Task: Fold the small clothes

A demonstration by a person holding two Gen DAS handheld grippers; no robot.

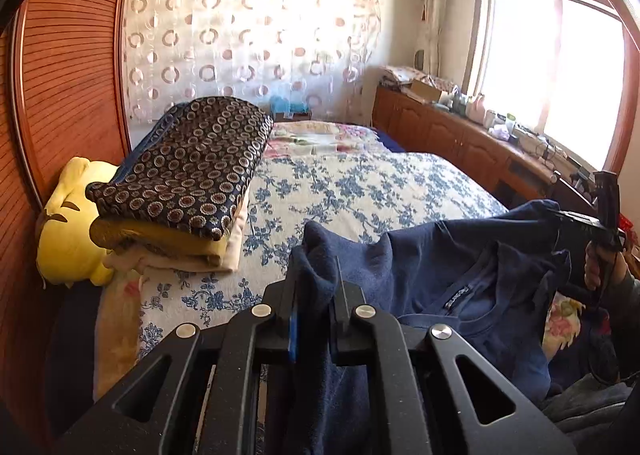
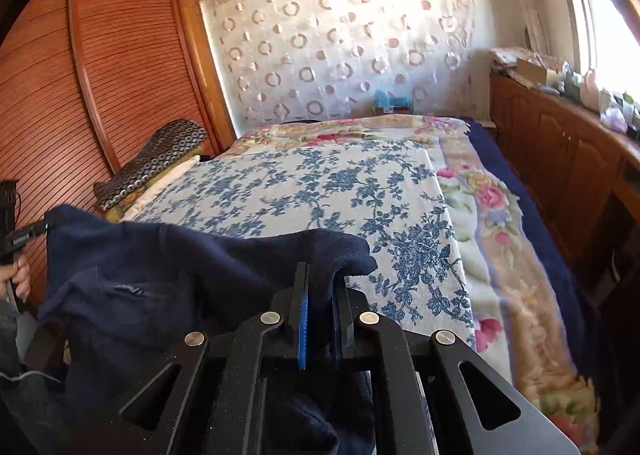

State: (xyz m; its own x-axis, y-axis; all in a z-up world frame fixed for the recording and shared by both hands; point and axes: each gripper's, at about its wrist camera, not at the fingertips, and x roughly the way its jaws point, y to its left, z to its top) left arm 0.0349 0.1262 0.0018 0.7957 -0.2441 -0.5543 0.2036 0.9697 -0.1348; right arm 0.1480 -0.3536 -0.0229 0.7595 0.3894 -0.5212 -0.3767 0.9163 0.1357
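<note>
Two grippers pinch navy top (image 1: 460, 255) above bed (image 1: 360, 183).

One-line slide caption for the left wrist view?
Left gripper shut on navy fleece top, held up over blue floral bedspread.

Bed (image 2: 560, 239), blue-floral sheet (image 2: 320, 191) over rose blanket (image 2: 492, 195), folded bedding stack (image 1: 188, 171), yellow pillow (image 1: 68, 231) alongside.

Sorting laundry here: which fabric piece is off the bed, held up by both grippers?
The plain navy shirt, pinched by left gripper and right gripper; the circle-patterned folded cloth rests stacked.
</note>
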